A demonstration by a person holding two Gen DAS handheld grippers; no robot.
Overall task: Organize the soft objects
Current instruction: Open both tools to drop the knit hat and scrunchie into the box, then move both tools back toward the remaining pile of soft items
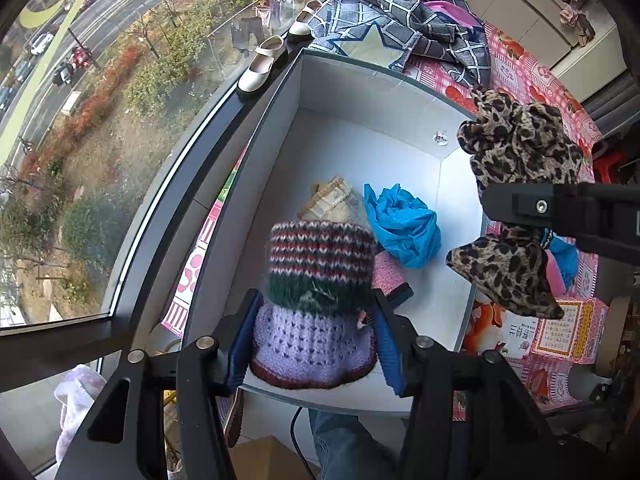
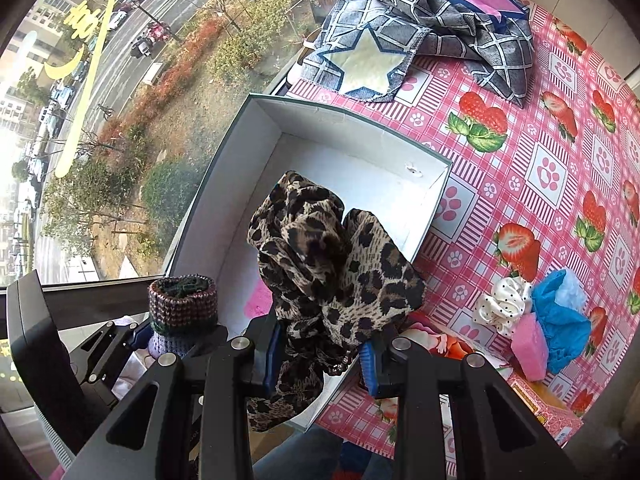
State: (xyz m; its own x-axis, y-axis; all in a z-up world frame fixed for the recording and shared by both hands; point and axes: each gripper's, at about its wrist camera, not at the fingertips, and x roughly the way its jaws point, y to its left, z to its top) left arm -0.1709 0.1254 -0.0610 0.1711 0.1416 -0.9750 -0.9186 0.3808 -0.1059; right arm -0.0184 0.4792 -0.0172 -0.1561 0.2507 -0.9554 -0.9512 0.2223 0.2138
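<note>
Clearly both things in hand are light and very soft. The knitted piece (image 1: 318, 304), striped at its top and lilac at its bottom, is thick and springy, so it will squash under pressure but not slip; a hold across its wide lilac part seems the safest. The leopard cloth (image 2: 324, 276) is thin and limp, it hangs and folds by itself, so I judge it is best taken in a bunch at the middle, where loose ends cannot escape.

The left gripper (image 1: 316, 344) is partly closed, its blue pads (image 1: 240, 344) pressing the knitted piece from both sides, at 6 o'clock in its view, over the near edge of the white box (image 1: 360, 92). The right gripper (image 2: 322, 354) is closed rather narrow on the leopard cloth, which spills above and below the fingers, at the box's right wall. Inside the box lie a blue crumpled cloth (image 1: 404, 226), a beige piece (image 1: 330, 200) and a pink one (image 1: 388, 272). At 4 o'clock in the right view, more soft items (image 2: 532, 320) wait on the strawberry tablecloth (image 2: 560, 128).
</note>
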